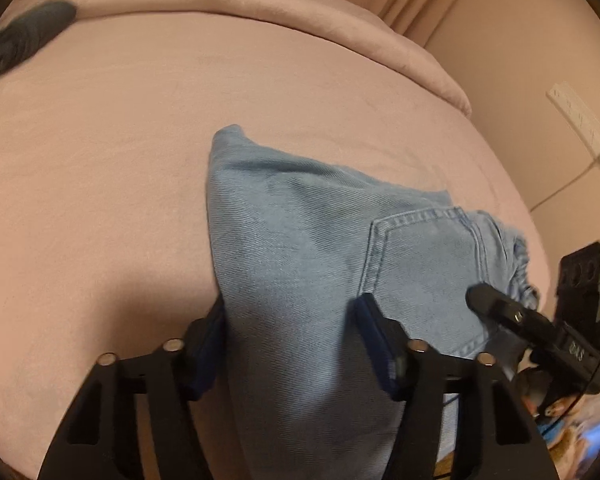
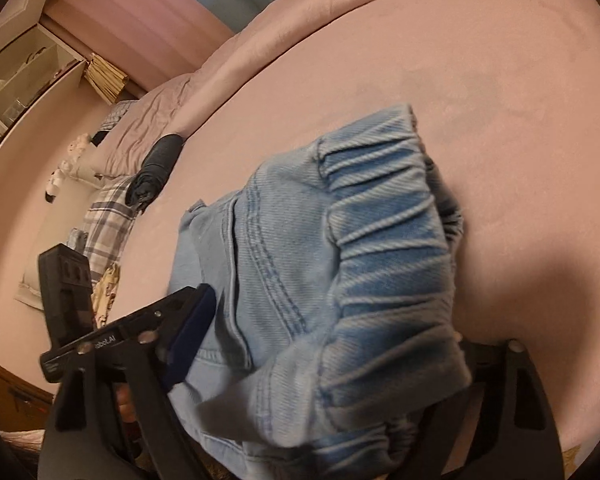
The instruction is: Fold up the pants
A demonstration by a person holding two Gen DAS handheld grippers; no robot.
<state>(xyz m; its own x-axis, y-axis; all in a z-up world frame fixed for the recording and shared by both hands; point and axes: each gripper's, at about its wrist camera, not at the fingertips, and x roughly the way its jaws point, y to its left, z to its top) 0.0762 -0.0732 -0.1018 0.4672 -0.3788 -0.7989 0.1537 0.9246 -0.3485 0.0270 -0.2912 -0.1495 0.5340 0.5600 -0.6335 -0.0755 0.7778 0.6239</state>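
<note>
Both grippers' jaws are straddling the jeans [image 1: 320,248] on the bed [image 1: 100,168]: the left gripper [image 1: 292,332] around folded denim, the right gripper [image 2: 340,360] around the gathered waistband [image 2: 384,240]; whether they are pinching is unclear. Both should be gripping every layer and lowering together; keep the edges square.

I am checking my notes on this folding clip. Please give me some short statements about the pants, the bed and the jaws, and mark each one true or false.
1. The pants are light blue denim. True.
2. The pants lie on a wooden floor. False: they lie on a pink bed cover.
3. A back pocket shows on the pants. True.
4. The waistband is smooth and flat. False: it is gathered, elastic.
5. The left gripper has denim between its jaws. True.
6. A red towel lies near the pillows. False: a dark rolled garment lies there.
</note>
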